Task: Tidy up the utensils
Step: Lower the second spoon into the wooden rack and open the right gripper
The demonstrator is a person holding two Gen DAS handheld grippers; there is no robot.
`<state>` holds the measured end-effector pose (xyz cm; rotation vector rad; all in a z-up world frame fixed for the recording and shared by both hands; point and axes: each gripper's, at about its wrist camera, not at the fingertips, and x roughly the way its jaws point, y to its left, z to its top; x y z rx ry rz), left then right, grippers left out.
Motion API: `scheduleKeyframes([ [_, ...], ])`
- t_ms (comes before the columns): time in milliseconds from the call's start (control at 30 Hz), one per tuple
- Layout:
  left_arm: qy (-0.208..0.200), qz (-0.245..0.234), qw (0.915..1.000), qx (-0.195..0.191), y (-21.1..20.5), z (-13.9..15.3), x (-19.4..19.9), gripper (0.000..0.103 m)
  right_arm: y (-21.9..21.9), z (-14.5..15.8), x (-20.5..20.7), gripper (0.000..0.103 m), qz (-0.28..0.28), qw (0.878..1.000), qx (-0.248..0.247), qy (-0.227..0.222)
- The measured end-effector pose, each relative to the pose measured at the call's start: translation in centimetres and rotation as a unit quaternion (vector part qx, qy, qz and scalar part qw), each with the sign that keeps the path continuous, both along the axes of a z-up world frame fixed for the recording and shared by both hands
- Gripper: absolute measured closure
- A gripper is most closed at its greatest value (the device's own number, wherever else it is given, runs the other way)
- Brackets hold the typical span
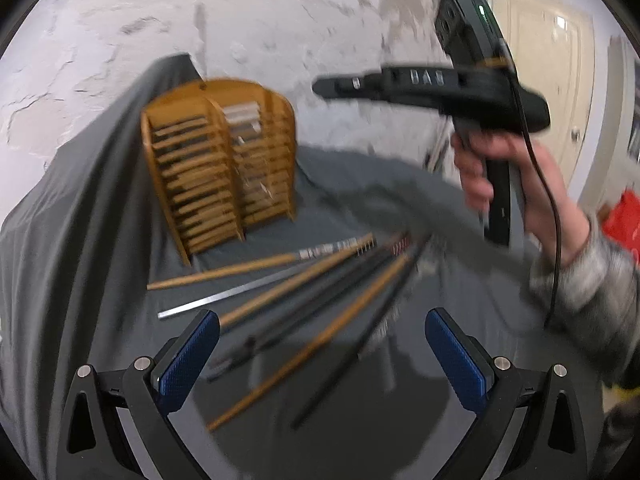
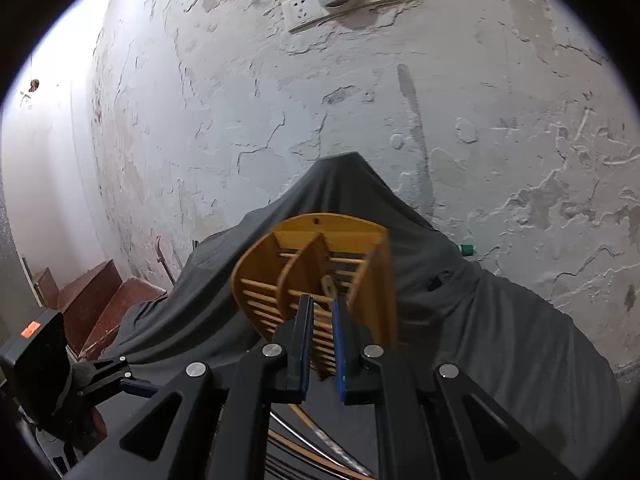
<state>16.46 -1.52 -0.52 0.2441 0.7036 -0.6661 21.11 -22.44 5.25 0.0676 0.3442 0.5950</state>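
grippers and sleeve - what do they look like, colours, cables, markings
Both are black pistol-grip tools. The left gripper has ribbed blue pads and silver pivot bolts, as does the right gripper. The right one shows pale lettering, a green light and a black cable. The sleeve is mottled grey knit.

A grey cloth (image 1: pixel 68 280) covers the surface. On it stands a wooden rack (image 1: pixel 218 164). Loose chopsticks (image 1: pixel 288 296) lie before it

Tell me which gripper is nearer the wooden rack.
Right. The right gripper points at the wooden rack from just in front; the left gripper hangs back over the loose chopsticks.
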Motion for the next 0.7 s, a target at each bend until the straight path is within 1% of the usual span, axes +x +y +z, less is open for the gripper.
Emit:
scheduleKeyframes([
  [67, 0.006, -0.018, 0.9998, 0.008, -0.4, 0.2, -0.7, 0.0, -0.6, -0.3, 0.4, 0.092, 0.004, 1.0, 0.008, 0.002],
  [133, 0.007, -0.045, 0.9988, 0.02, -0.8, 0.2, -1.3, 0.0, -1.1, -0.7, 0.8, 0.092, 0.008, 1.0, 0.013, 0.005],
  [233, 0.033, -0.098, 0.994, 0.036, -1.3, -0.6, -1.2, 0.0, -1.5, -1.0, 1.0, 0.092, 0.011, 1.0, 0.017, 0.007],
  [267, 0.037, -0.106, 0.993, 0.038, -1.5, -0.8, -1.0, 0.004, -1.8, -1.0, 1.1, 0.092, 0.009, 1.0, 0.019, 0.008],
  [333, 0.049, -0.113, 0.9915, 0.044, -1.4, -1.4, 0.0, 0.022, -2.3, -1.1, 1.2, 0.092, 0.008, 1.0, 0.025, 0.009],
  [400, 0.065, -0.108, 0.9902, 0.06, -1.0, -2.1, 1.6, 0.032, -2.8, -1.2, 1.3, 0.092, 0.006, 0.999, 0.031, 0.012],
  [533, 0.084, -0.114, 0.9863, 0.085, 0.1, -3.5, 3.1, 0.033, -3.6, -1.5, 1.7, 0.092, 0.003, 0.999, 0.042, 0.021],
  [633, 0.094, -0.112, 0.9856, 0.085, 0.9, -4.6, 3.9, 0.033, -3.7, -1.7, 1.9, 0.092, 0.002, 0.999, 0.042, 0.024],
  [667, 0.097, -0.112, 0.9856, 0.081, 1.2, -4.9, 4.1, 0.034, -3.7, -1.8, 2.0, 0.092, 0.003, 0.999, 0.042, 0.026],
  [700, 0.097, -0.114, 0.9855, 0.08, 1.3, -5.1, 4.1, 0.041, -3.6, -1.8, 2.0, 0.092, 0.005, 0.999, 0.042, 0.028],
])
